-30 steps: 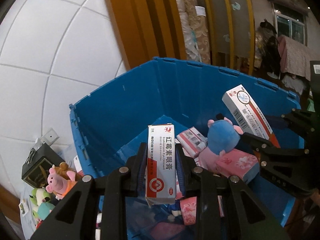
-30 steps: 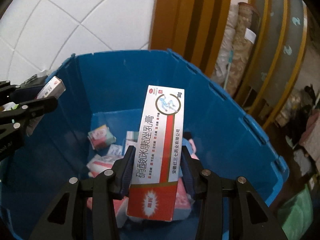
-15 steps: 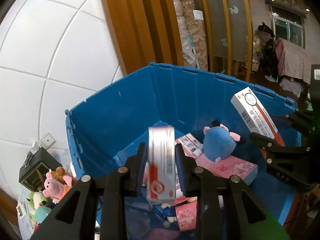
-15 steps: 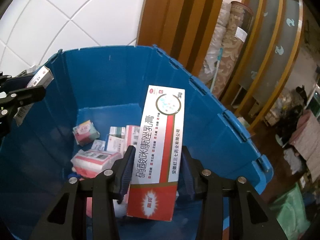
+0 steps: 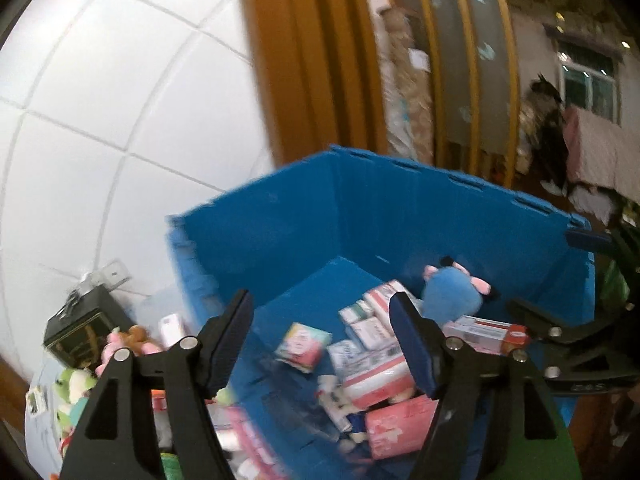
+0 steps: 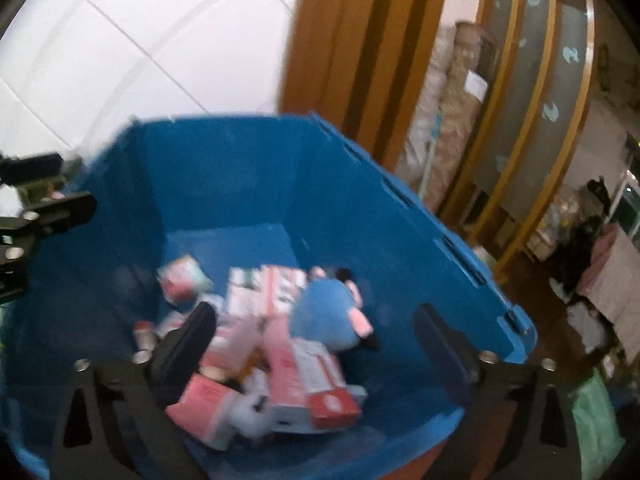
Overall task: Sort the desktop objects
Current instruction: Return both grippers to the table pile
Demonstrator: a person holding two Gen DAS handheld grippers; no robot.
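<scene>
Both grippers hang over an open blue bin [image 5: 360, 220]. My left gripper [image 5: 322, 340] is open, its jaws are opening, and nothing is between them. The jaws of my right gripper [image 6: 316, 340] are opening too, spread wide and holding nothing. Under the right gripper a long red and white ointment box [image 6: 312, 380] lies on the pile in the blue bin [image 6: 240, 184]. Several small medicine boxes [image 5: 372, 328] and a blue plush toy [image 5: 452, 296] fill the bin floor. The frames do not show which of them is the small box I was holding. Both views are blurred.
Left of the bin stand a black box [image 5: 76, 328] and several plush toys [image 5: 120, 344]. A white tiled wall [image 5: 120, 100] and a wooden door frame [image 5: 304, 60] rise behind it. Something green [image 6: 596, 420] lies at the bin's near right.
Both grippers have opened. The small red and white box has left the left jaws, and the long ointment box has dropped from the right jaws into the bin. Both views have shifted.
</scene>
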